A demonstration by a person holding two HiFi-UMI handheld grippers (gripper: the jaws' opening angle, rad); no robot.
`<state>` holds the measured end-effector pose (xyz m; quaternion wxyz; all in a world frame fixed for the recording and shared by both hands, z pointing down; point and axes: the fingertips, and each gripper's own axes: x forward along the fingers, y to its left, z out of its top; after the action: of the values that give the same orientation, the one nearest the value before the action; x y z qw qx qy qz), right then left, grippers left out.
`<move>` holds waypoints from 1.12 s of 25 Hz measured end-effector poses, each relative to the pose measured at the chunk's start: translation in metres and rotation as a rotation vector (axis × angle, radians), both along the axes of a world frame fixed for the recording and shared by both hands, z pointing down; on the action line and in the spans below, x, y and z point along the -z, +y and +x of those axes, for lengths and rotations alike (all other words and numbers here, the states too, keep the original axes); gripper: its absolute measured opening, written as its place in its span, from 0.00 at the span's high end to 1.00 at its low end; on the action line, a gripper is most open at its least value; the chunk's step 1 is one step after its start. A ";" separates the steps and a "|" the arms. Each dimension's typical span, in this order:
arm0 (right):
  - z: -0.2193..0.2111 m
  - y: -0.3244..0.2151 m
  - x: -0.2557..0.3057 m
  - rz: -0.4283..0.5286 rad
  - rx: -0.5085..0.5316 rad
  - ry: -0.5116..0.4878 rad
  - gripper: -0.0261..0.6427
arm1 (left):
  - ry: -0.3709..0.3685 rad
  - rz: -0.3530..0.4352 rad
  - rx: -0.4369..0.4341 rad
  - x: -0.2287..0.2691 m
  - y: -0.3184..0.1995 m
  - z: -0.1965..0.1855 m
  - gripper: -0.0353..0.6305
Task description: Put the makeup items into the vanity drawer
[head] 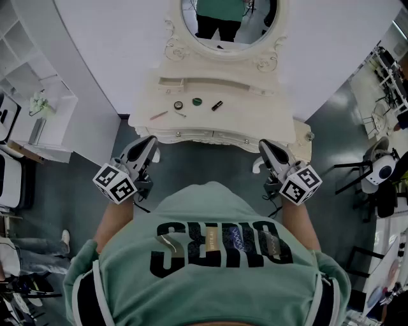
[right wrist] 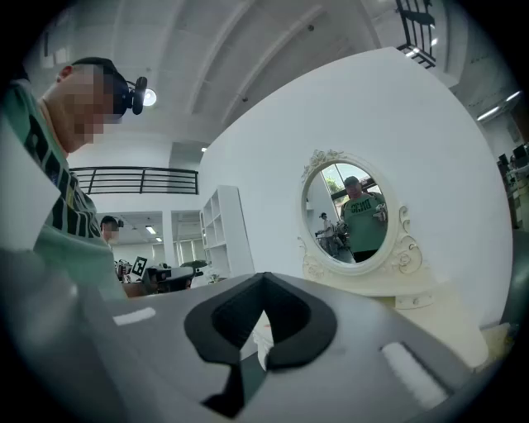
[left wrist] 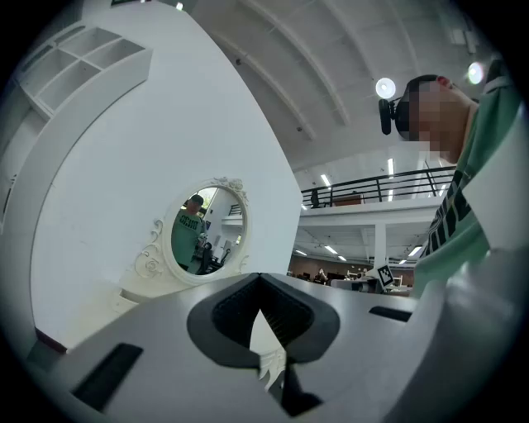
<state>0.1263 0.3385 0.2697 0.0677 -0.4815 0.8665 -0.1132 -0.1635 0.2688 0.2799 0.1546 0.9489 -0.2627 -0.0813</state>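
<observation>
Several makeup items lie on the cream vanity top [head: 255,114]: a pink pencil [head: 159,115], a small round compact [head: 178,105], a green round pot [head: 197,101] and a dark lipstick [head: 217,106]. The drawer front [head: 210,135] below the top's edge is closed. My left gripper [head: 150,141] [left wrist: 261,281] hovers at the vanity's front left corner, jaws shut and holding nothing. My right gripper [head: 263,145] [right wrist: 264,278] hangs at the front right corner, likewise shut and holding nothing. Both point level toward the vanity, short of the items.
An oval mirror [head: 226,19] stands at the back of the vanity against a white wall. A small raised drawer box [head: 171,81] sits at the back left of the top. White shelving [head: 38,95] stands to the left, chairs [head: 382,172] to the right.
</observation>
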 end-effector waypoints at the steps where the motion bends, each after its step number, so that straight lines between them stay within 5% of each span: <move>1: 0.001 -0.001 -0.001 0.000 0.001 0.000 0.95 | -0.002 0.002 -0.004 0.000 0.000 0.002 0.95; 14: 0.033 -0.010 0.003 -0.006 -0.051 -0.009 0.95 | -0.013 0.018 -0.018 0.006 -0.007 0.027 0.95; 28: 0.108 -0.028 0.018 0.028 -0.019 0.055 0.95 | -0.047 0.034 0.022 0.012 -0.016 0.116 0.95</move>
<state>0.2348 0.3105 0.2521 0.0516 -0.4916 0.8649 -0.0870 -0.0474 0.2527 0.2677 0.1313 0.9501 -0.2751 -0.0653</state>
